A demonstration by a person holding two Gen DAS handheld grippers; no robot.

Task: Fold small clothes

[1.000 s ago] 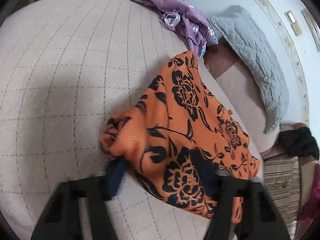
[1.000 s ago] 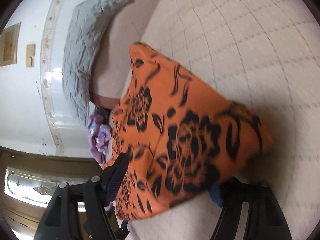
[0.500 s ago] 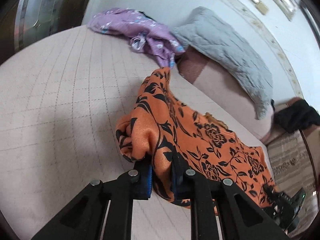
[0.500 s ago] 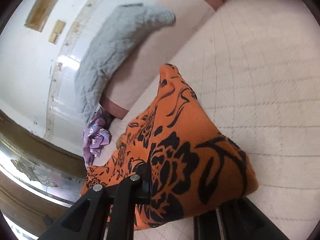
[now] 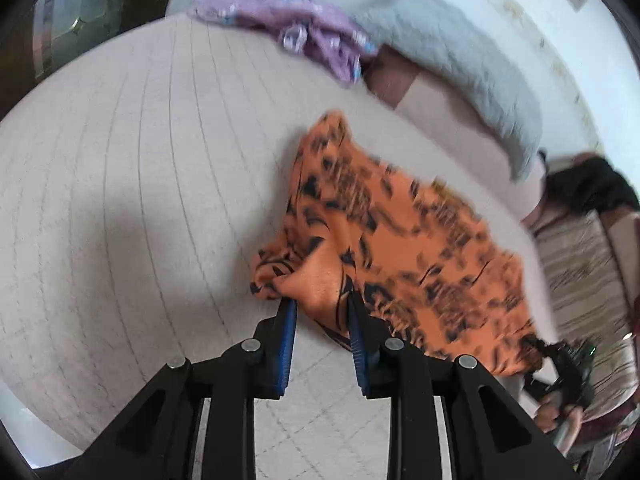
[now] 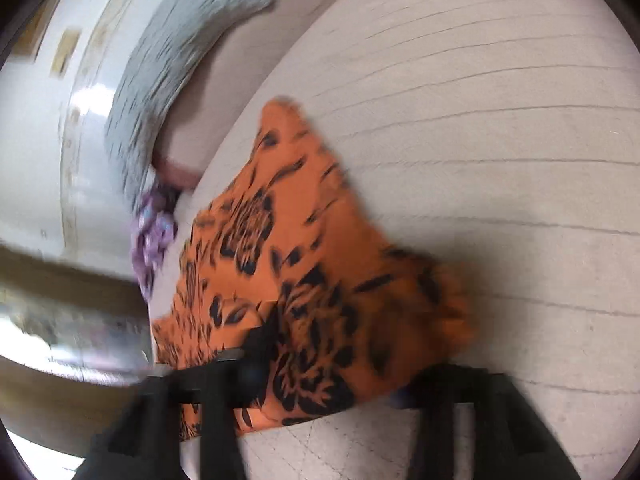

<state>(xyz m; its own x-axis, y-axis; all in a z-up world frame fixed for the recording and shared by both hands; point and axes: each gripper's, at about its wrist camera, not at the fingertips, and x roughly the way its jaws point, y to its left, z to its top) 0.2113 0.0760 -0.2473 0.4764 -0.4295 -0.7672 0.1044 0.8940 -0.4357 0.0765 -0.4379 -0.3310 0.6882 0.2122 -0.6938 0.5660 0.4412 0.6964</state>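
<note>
On the quilted bed (image 5: 120, 160) the orange floral garment (image 5: 400, 240) is pinched at one corner by the left gripper (image 5: 322, 312), the right gripper's (image 6: 332, 384) clasp cannot be told through blur, and both corners are best lifted level so the fold lands square.

The garment (image 5: 392, 248) is orange with a black floral print. The bed cover (image 5: 132, 184) under it is pale beige, crossed by thin grey grid lines. Beyond the garment lie a lilac cloth (image 5: 304, 32) with small blue specks and a plain grey quilted pillow (image 5: 452, 64).
</note>
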